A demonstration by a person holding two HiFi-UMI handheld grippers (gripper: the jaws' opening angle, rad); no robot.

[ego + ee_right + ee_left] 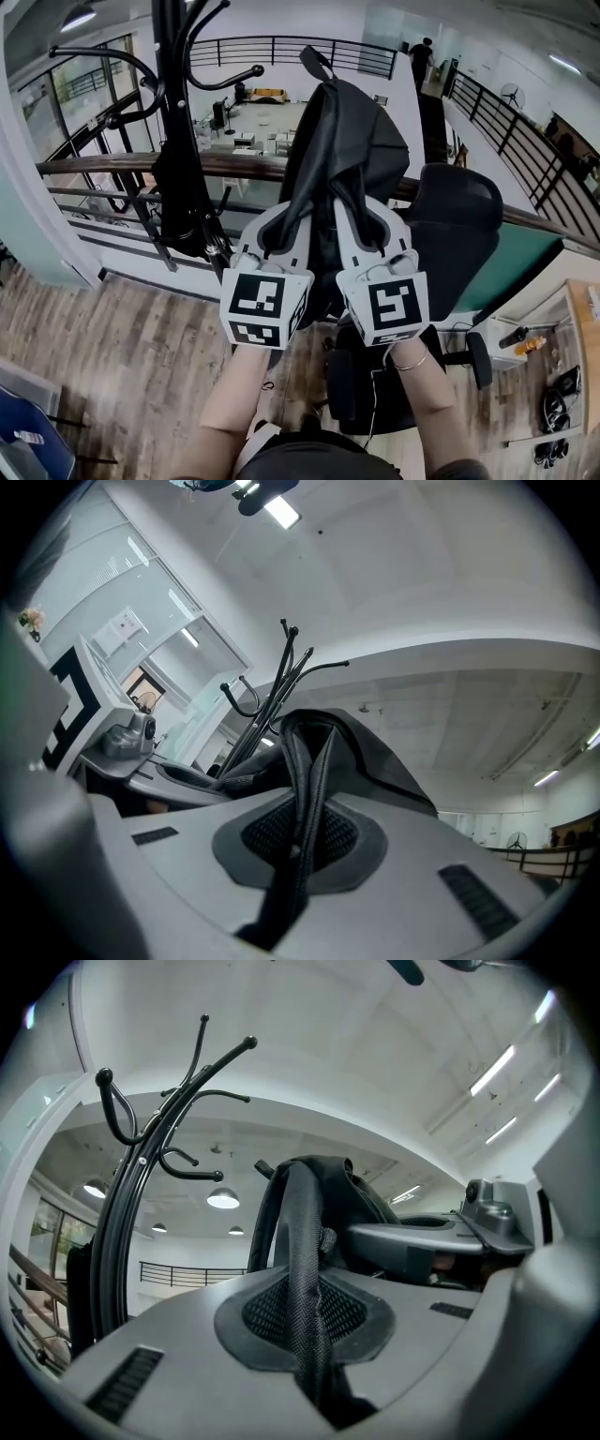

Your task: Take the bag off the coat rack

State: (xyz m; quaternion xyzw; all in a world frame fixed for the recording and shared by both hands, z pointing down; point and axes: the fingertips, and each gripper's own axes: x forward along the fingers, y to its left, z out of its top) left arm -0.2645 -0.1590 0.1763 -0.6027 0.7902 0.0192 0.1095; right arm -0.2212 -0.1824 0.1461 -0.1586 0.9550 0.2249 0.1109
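I hold a black backpack (342, 141) up in front of me, clear to the right of the black coat rack (173, 122). My left gripper (291, 216) is shut on the bag's left shoulder strap (305, 1269), which runs between its pads. My right gripper (361, 214) is shut on the other strap (305, 799). In the left gripper view the coat rack (127, 1213) stands to the left, its hooks bare, and my left gripper (309, 1335) pinches the webbing. In the right gripper view my right gripper (298, 850) clamps its strap, with the coat rack (272, 696) behind the bag.
A black office chair (450, 244) stands below and right of the bag. A wooden handrail (103, 164) with dark bars runs behind the rack, over an open drop. A dark item (183, 211) hangs low on the rack. A desk edge (581, 328) is at the right.
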